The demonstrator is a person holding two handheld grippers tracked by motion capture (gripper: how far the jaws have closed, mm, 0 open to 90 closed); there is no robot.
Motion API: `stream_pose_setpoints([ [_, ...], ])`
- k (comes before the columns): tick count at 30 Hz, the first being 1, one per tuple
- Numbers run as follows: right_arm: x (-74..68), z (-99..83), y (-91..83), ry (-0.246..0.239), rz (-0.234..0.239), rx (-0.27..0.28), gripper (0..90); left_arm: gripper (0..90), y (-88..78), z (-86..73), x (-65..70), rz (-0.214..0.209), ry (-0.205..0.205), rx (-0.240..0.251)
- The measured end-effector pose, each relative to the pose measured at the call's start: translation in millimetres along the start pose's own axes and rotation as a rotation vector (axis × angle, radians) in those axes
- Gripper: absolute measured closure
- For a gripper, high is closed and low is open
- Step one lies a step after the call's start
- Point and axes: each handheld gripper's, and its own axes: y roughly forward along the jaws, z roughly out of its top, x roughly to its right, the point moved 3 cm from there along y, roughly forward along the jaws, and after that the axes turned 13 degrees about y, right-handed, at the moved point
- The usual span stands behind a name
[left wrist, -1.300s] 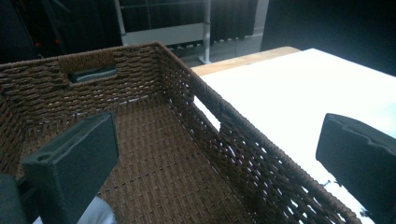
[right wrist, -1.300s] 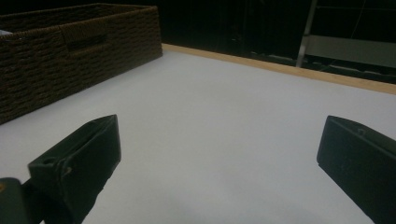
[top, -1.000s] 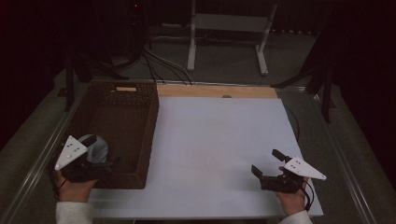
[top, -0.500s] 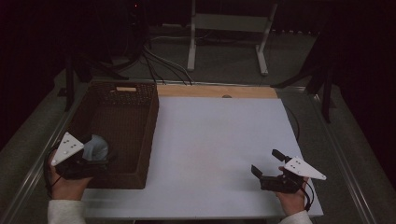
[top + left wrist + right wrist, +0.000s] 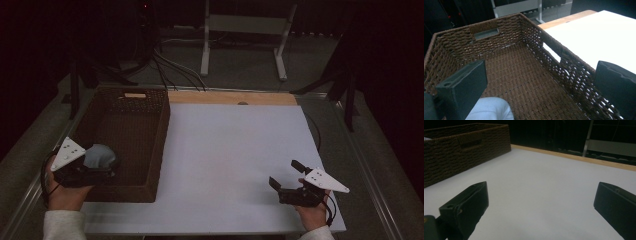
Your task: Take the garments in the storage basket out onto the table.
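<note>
Gripping a handheld two-jaw tool in each hand, a person in pale sleeves works at a white table (image 5: 235, 150) in a dim room. Nearest, the right gripper (image 5: 287, 177) hovers low over the bare tabletop by the front edge, its black jaws spread wide with nothing between them; the right gripper view looks between them across the white surface. At the left, the left gripper (image 5: 112, 167) sits over the near end of a brown wicker basket (image 5: 152, 150), its jaws likewise wide apart and holding nothing. A light blue cloth bundle (image 5: 100, 156) lies inside the basket at that near left corner, just below and beside the left jaw; the left gripper view shows it (image 5: 491, 110) resting on the woven floor, free of the jaws. Farther on, the basket's far wall carries a handle slot (image 5: 486, 33). Beyond the table, a wooden strip (image 5: 232, 97) edges its far side, with cables (image 5: 170, 65) and a metal stand (image 5: 245, 30) on the floor behind.
</note>
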Motion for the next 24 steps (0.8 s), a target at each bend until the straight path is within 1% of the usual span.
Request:
stream_pose_setpoints([
  [10,0.1,0.0,0.0,0.001,0.001,0.000,0.0,0.3,3.5,-0.2,-7.7,0.000,0.001,-0.025],
  [15,-0.1,-0.2,0.3,0.003,0.003,0.001,0.0,0.3,5.2,-0.7,-12.0,0.005,0.008,-0.043],
  [24,0.0,-0.2,0.3,0.005,0.004,0.001,0.0,0.3,7.9,0.4,-18.1,0.002,0.011,-0.055],
])
